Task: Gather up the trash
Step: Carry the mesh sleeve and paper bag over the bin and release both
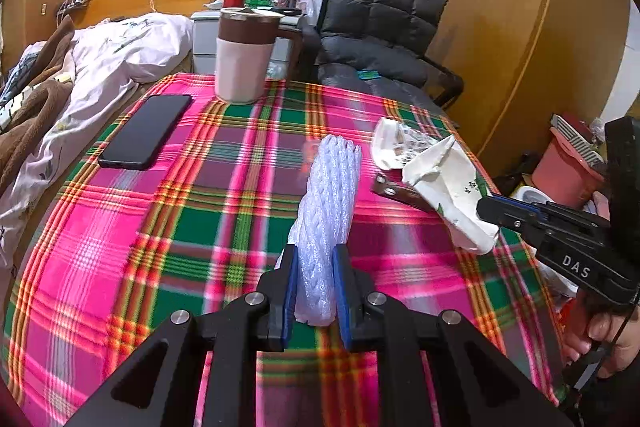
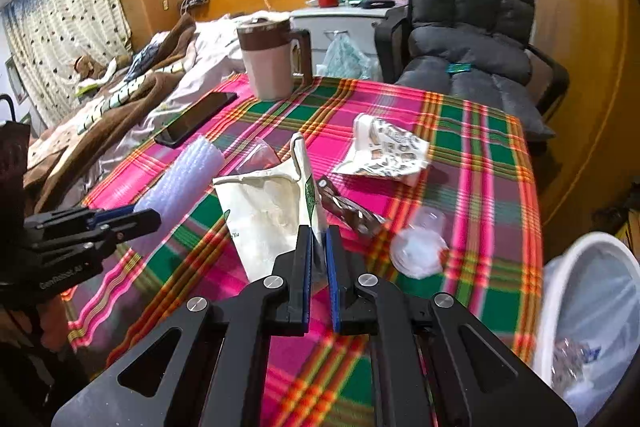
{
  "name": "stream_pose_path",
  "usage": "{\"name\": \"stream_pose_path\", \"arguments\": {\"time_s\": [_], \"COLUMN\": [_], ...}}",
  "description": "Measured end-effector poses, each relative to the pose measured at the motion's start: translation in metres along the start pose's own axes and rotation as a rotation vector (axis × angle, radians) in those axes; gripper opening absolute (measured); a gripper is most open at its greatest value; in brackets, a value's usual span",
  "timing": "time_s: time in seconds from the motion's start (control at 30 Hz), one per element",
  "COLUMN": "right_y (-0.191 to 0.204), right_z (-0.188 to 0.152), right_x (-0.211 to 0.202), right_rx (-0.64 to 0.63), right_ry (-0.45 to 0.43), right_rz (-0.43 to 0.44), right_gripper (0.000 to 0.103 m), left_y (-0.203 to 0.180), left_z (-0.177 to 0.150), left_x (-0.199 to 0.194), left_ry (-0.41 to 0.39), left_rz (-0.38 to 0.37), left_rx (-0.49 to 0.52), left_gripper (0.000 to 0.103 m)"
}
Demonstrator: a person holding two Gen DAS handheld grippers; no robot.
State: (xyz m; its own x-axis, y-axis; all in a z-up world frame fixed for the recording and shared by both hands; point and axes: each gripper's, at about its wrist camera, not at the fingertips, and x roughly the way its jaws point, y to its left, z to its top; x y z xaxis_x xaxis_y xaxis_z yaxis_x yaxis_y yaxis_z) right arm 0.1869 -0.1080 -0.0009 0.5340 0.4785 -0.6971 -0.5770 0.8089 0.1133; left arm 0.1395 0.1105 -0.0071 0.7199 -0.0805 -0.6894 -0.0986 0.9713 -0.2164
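My left gripper (image 1: 316, 251) is shut on a white foam net sleeve (image 1: 332, 187), which stands up from between the blue pads above the plaid tablecloth (image 1: 224, 187). At the right, my right gripper (image 1: 486, 207) pinches a cream paper bag (image 1: 448, 183). In the right wrist view that gripper (image 2: 317, 230) is shut on the bag's edge (image 2: 264, 211), and the left gripper (image 2: 146, 215) holds the foam sleeve (image 2: 180, 183) at the left. On the cloth lie a crumpled printed wrapper (image 2: 384, 151), a brown foil wrapper (image 2: 348, 207) and a clear plastic cup (image 2: 420, 243).
A white bin with a clear liner (image 2: 560, 267) stands off the table's right edge. A black phone (image 1: 146, 131) and a brown-and-pink jug (image 1: 246, 55) sit at the table's far side. A bed lies to the left, and a grey padded chair (image 1: 380, 27) stands behind the table.
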Motion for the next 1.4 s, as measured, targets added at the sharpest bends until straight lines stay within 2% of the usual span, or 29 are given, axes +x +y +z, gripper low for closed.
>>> {"name": "stream_pose_path", "arguments": {"time_s": [0.43, 0.73, 1.4], "right_y": [-0.015, -0.027, -0.078], "right_z": [-0.026, -0.041, -0.075], "right_x": [-0.054, -0.075, -0.112], "right_rx": [0.081, 0.134, 0.255], "right_ry": [-0.063, -0.091, -0.131], "right_rz": [-0.055, -0.099, -0.206], "right_gripper": [0.010, 0.010, 0.010], "left_y": [-0.057, -0.095, -0.176], "left_z": [-0.022, -0.033, -0.030], "left_x": [-0.032, -0.042, -0.021], "left_ry": [-0.018, -0.010, 0.031], "left_rz": [-0.085, -0.141, -0.244], "left_rx": [0.041, 0.092, 0.207], "left_gripper": [0.017, 0.017, 0.017]}}
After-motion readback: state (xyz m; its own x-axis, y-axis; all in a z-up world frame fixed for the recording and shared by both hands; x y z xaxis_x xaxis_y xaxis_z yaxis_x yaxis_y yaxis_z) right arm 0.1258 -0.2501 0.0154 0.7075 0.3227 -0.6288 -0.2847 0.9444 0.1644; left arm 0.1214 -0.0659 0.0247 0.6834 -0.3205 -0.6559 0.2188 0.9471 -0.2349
